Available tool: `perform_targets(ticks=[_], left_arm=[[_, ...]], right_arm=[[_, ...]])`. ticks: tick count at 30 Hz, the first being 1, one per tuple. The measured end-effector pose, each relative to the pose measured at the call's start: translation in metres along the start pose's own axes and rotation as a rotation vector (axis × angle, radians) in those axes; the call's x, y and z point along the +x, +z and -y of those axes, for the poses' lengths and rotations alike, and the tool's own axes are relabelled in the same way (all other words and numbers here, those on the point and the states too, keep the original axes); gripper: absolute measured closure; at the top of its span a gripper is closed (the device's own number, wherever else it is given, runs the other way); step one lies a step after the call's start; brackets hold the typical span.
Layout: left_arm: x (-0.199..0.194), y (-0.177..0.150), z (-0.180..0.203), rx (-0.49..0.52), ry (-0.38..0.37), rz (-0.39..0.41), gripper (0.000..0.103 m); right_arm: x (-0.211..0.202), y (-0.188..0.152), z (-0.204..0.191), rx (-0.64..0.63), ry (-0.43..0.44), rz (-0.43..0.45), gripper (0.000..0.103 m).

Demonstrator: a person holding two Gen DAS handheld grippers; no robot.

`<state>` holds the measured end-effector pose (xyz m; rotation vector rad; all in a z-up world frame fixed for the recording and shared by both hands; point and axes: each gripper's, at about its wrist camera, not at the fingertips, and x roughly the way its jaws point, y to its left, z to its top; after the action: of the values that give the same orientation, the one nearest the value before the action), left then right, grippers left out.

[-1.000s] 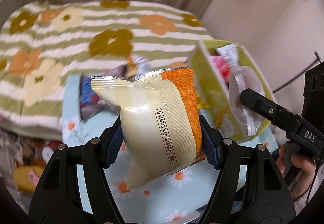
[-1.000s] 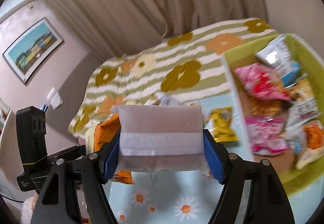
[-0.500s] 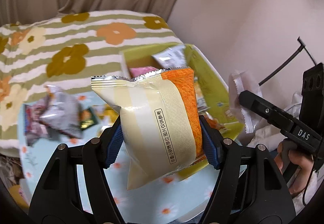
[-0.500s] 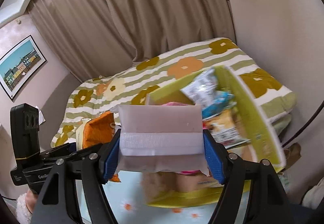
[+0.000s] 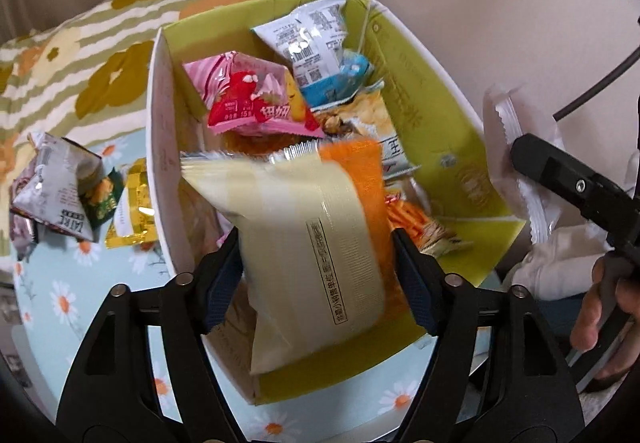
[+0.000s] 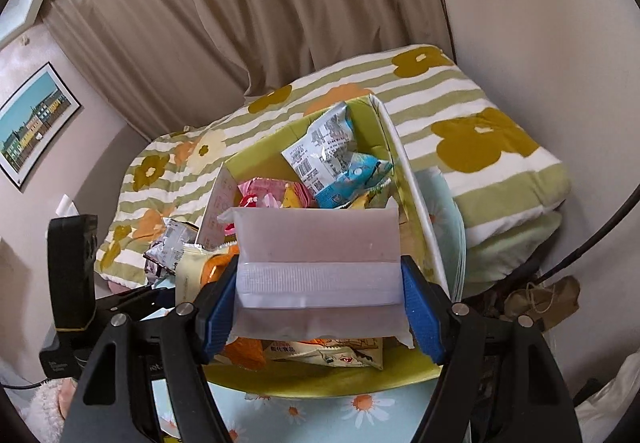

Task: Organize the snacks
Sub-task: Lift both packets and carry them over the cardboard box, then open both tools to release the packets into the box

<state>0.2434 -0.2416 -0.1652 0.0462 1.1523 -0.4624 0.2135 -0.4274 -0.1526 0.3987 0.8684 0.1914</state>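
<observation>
So the green box (image 5: 452,131) is pretty stuffed: one pink packet (image 5: 256,99), one white-and-blue packet (image 5: 320,47), plus some orange and beige packs underneath that I can't count. Left tongs (image 5: 318,271) are clamped on a cream-and-orange snack bag (image 5: 308,239), held right over the near end of the box. Right tongs (image 6: 320,283) are gripping a frosted clear packet (image 6: 318,243) above the box's near edge. Left of the box, on the daisy-print table (image 5: 52,275), there's a small pile of loose snacks (image 5: 76,199), three or so.
</observation>
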Motion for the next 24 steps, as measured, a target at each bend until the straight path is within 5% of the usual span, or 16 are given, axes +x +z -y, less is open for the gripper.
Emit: perform_targets(ticks=[2,15,20,24], left_arm=[[-0.008,0.000,0.002,0.031,0.038,0.027,0.000],[-0.047,-0.007,-0.026,-0.063,0.043,0.117,0.001],[-0.052,-0.013,-0.030,-0.076,0.045,0.135,0.001],[-0.057,-0.020,-0.036,-0.092,0.059,0.157,0.001]], right_arm=[[0.002,0.000,0.002,0.004,0.008,-0.005,0.033],[0.014,-0.002,0.002,-0.009,-0.029,-0.044,0.031],[0.004,-0.006,0.001,-0.020,-0.050,0.023,0.006],[-0.007,-0.010,-0.001,-0.022,-0.060,0.063,0.002]])
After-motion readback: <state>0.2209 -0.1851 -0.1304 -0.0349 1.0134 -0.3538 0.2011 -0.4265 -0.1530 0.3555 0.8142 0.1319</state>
